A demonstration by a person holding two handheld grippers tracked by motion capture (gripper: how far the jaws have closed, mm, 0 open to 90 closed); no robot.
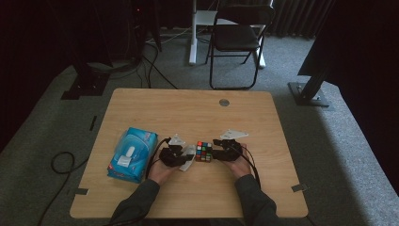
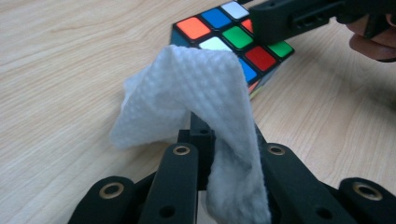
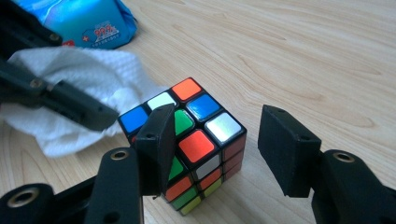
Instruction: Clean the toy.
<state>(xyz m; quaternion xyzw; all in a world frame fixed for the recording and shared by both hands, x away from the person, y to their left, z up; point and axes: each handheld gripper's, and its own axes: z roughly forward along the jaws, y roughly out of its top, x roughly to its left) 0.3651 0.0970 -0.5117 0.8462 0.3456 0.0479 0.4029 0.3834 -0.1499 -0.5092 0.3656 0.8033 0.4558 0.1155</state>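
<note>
The left tongs [image 2: 205, 140] pinch a white wipe [image 2: 196, 88], which drapes loosely over the jaws and hangs just beside the cube [image 2: 236, 39]. The right tongs [image 3: 212, 149] are spread, one jaw over the cube's top corner and the other clear of its side, gripping nothing. The cube [image 1: 203, 151] sits on the table [image 1: 141, 108] between the two hands, near the front edge.

The work looks like wiping the cube, and the main risk is that it is not held. If the wipe pushes against it before the right tongs close, the cube would likely slide or spin across the smooth wood. The near jaw sits on the top face rather than a side, so closing from here could catch a corner, tip the cube or twist a layer. The wipe is held only by a fold; it might slip free under drag, or its loose flap could get trapped between a right jaw and the cube.

Farther left, the blue wipe pack [image 1: 131, 153] lies well apart and poses little hazard.
</note>
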